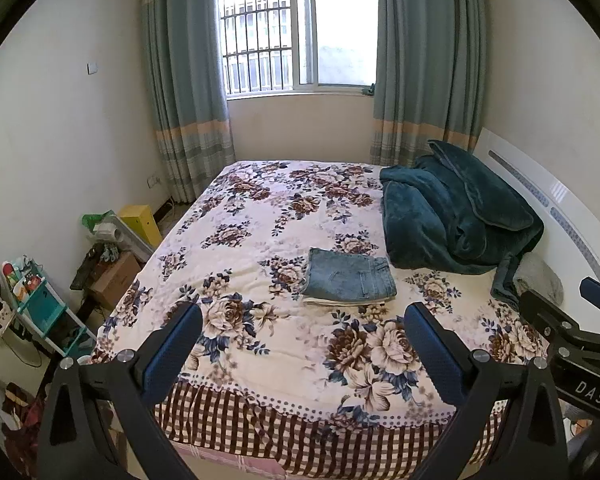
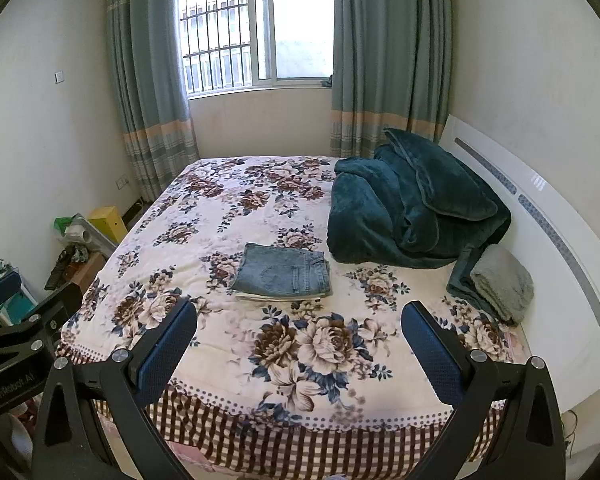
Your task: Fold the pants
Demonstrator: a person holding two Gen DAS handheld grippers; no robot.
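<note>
Blue-padded left gripper [image 1: 302,336] and right gripper [image 2: 298,332] hang wide apart, empty, near folded jeans [image 2: 283,273] on the flowered bed [image 2: 228,216]; the cream layer beneath is perhaps another garment.

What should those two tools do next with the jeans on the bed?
Probably nothing more than back away: the jeans already lie folded in a neat stack on the floral bedspread, and both the left tool and right tool hang open and empty, short of them.

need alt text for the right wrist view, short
A folded pair of denim pants lies on a floral bedspread, beyond the right gripper, whose blue-padded fingers are spread open and hold nothing. A teal blanket is heaped near the white headboard, with a curtained window behind.
</note>
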